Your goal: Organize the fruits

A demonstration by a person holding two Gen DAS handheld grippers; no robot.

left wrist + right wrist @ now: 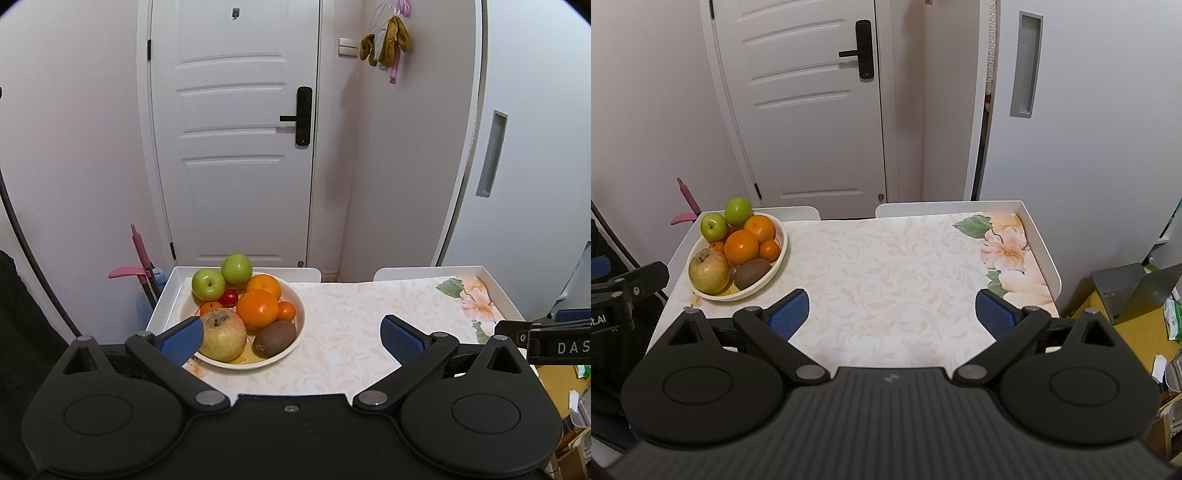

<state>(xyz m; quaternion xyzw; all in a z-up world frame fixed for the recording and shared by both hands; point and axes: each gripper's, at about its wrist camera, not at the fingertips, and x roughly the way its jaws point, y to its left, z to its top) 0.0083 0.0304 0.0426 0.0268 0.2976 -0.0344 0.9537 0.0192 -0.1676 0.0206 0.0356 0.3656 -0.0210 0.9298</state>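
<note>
A cream bowl (291, 341) (777, 258) sits at the table's left end, piled with fruit: two green apples (208, 283) (713, 225), a big orange (257, 308) (741, 246), smaller oranges, a red fruit (229, 297), a yellowish apple (223, 334) (708, 270) and a brown kiwi (275, 338) (752, 273). My left gripper (291, 338) is open just short of the bowl, its left blue pad (183, 341) overlapping the yellowish apple in view. My right gripper (892, 314) is open over the bare cloth, to the right of the bowl, holding nothing.
The white table (1039, 243) has a raised rim and a floral cloth (886, 266). A white door (236, 147) and wall stand behind it. A pink-handled tool (138, 258) leans at the left. Boxes and a laptop (1134, 291) crowd the floor at right.
</note>
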